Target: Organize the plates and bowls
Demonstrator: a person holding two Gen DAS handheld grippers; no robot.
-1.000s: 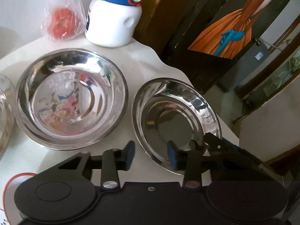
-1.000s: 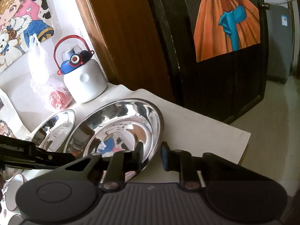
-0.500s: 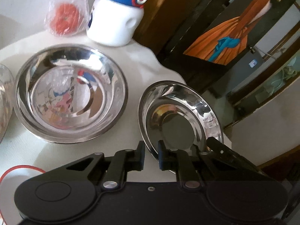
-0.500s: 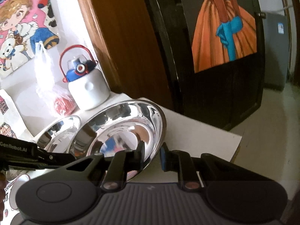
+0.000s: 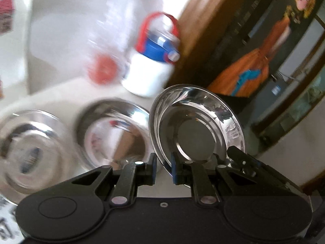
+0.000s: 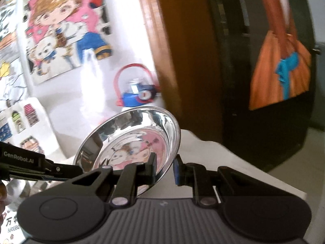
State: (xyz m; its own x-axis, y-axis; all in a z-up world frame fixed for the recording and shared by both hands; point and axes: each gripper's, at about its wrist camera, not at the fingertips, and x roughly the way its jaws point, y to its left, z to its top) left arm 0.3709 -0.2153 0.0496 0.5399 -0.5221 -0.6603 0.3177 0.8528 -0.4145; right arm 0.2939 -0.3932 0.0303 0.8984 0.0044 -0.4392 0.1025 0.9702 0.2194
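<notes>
Your steel plate point(image 5: 197, 126) hangs tilted above the table's point(image 5: 67, 99) right edge, its near rim pinched by both nearly closed tongs: left tongs point(image 5: 163, 167), whose jaws just closed on it, and right tongs point(image 6: 165, 167). A steel bowl point(image 5: 113, 134) sits just left.

White table point(image 5: 67, 95) here. Two steel bowls point(image 5: 113, 134) sit on it side by side, with a white bottle point(image 5: 148, 75) and a bagged red thing point(image 5: 102, 71) behind.
</notes>
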